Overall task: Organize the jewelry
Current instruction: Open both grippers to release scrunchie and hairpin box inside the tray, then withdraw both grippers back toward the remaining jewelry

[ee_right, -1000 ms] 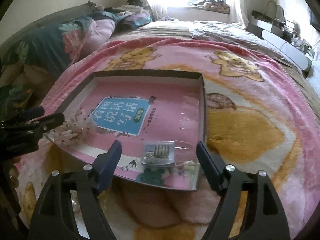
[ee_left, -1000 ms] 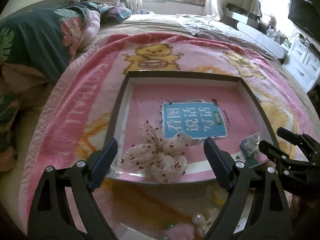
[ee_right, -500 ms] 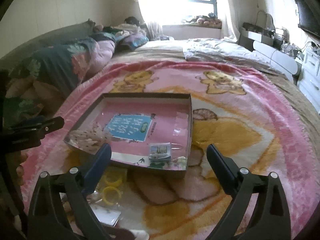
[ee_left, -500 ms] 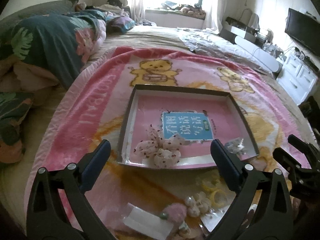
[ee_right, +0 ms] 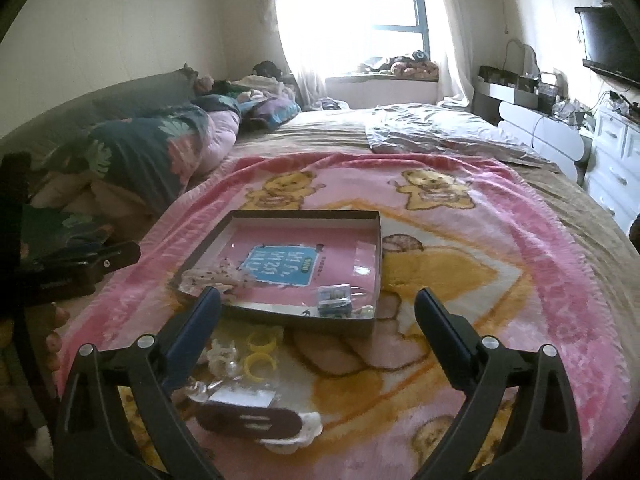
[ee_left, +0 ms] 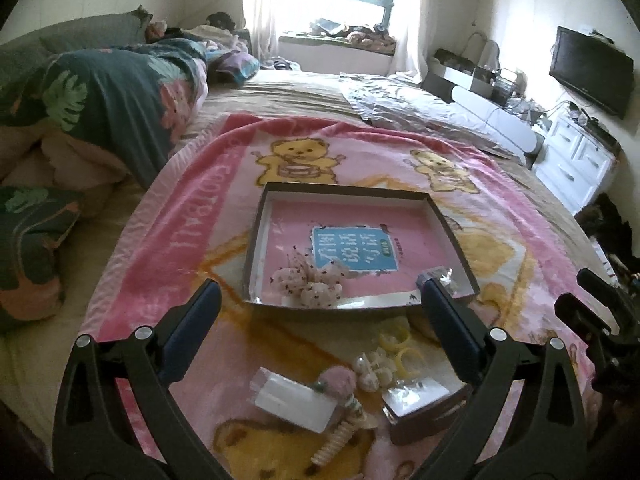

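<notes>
A shallow brown box (ee_left: pixel 256 236) (ee_right: pixel 378 256) with a pink book cover as its floor lies on the pink bear blanket. In it lie a white dotted scrunchie (ee_left: pixel 308 282) (ee_right: pixel 212 276) and a small clear packet (ee_left: pixel 442 276) (ee_right: pixel 335 299). Loose pieces lie in front of the box: yellow rings (ee_left: pixel 402 350) (ee_right: pixel 260 350), white bead pieces (ee_left: pixel 372 368) (ee_right: pixel 222 356), a pink pompom (ee_left: pixel 340 380), a white case (ee_left: pixel 292 400), a cream hair clip (ee_left: pixel 340 436) and a small dark box (ee_left: pixel 424 404) (ee_right: pixel 248 414). My left gripper (ee_left: pixel 318 316) and right gripper (ee_right: pixel 318 320) are open, empty and held above this pile.
A dark floral quilt (ee_left: pixel 104 112) and pillows lie at the left. A silver sheet (ee_left: pixel 404 104) lies at the back right of the bed. White drawers (ee_left: pixel 576 164) and a TV (ee_left: pixel 590 70) stand at the right wall. The window (ee_right: pixel 376 12) is at the far end.
Both grippers have pulled back and risen from the box, so the loose pile in front of it has come into view. Both stay open and empty.
</notes>
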{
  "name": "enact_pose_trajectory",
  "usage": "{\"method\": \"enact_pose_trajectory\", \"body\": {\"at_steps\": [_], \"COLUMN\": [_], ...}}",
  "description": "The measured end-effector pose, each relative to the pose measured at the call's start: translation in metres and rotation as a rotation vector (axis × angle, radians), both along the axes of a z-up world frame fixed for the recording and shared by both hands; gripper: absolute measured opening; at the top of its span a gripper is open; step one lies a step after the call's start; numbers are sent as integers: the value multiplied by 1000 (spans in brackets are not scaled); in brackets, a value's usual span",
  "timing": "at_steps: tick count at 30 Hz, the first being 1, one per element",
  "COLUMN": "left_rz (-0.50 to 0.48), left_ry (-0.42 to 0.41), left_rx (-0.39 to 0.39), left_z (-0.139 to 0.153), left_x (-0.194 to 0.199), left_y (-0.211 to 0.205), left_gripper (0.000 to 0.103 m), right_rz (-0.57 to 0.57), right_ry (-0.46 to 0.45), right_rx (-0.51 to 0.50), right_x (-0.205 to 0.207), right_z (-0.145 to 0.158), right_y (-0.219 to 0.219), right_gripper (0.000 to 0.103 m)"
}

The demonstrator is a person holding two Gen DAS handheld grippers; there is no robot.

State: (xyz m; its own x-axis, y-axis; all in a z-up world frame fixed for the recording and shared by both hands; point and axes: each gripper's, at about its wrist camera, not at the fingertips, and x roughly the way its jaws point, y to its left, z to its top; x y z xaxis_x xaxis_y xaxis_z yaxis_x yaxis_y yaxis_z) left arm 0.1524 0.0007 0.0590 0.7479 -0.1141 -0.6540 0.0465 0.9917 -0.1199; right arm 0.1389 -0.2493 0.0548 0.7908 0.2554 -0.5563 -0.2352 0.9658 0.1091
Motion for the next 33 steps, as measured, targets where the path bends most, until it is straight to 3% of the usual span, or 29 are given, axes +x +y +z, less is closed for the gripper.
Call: {"method": "enact_pose_trajectory", "body": {"at_steps": [17,33], "left_rz": [-27,0], "left_ry": [-22,0], "left_rx": [-6,53], "left_z": [3,-16], "left_x": [-55,-92], "left_y": [8,26], "left_gripper": [94,94], "right_rz": [50,141], "right_ry": [-20,22], "right_rx": [-60,-94], "right_x": [-55,-86], "right_z": [13,-4], "right_y": [26,58], "right_gripper": [97,97]}}
